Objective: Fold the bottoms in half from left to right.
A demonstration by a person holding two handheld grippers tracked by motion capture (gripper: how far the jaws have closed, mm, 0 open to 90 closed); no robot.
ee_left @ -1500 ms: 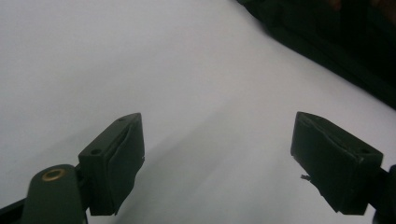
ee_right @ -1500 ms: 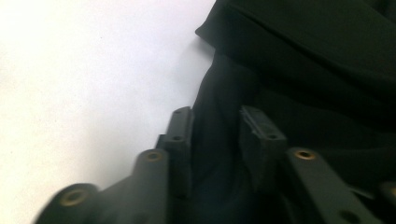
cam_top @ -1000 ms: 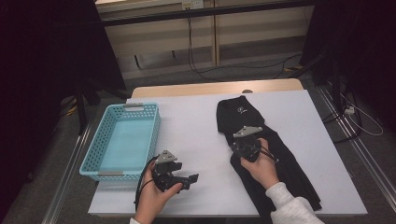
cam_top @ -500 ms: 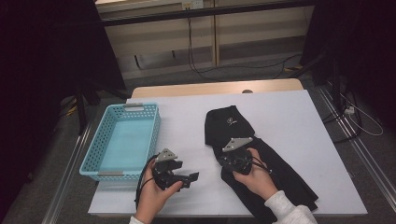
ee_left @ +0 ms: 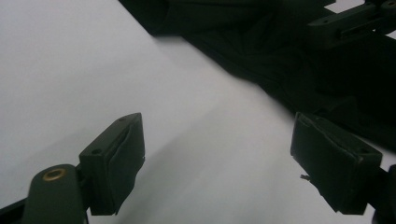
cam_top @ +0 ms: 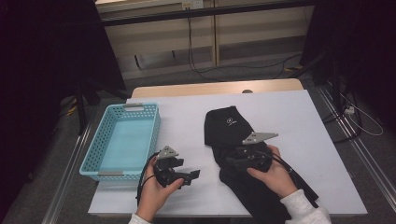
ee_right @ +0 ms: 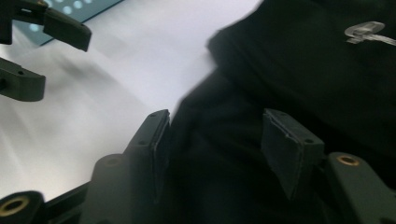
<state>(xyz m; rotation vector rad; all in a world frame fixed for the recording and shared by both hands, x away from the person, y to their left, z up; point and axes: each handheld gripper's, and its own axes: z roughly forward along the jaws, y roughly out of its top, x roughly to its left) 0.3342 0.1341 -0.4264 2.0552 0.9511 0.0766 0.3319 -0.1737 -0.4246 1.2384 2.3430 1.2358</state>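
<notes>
The black fabric garment lies folded toward the white tabletop's near right edge; the right gripper has just been opening, jaws apart over it, gripping nothing; the left gripper gapes empty beside it.

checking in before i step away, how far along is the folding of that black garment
Done: the black garment looks folded over once at its top. In hand: the right gripper, jaws just opened, sits over the cloth; the left gripper waits open. Left: more folding, and the basket holds nothing.
</notes>
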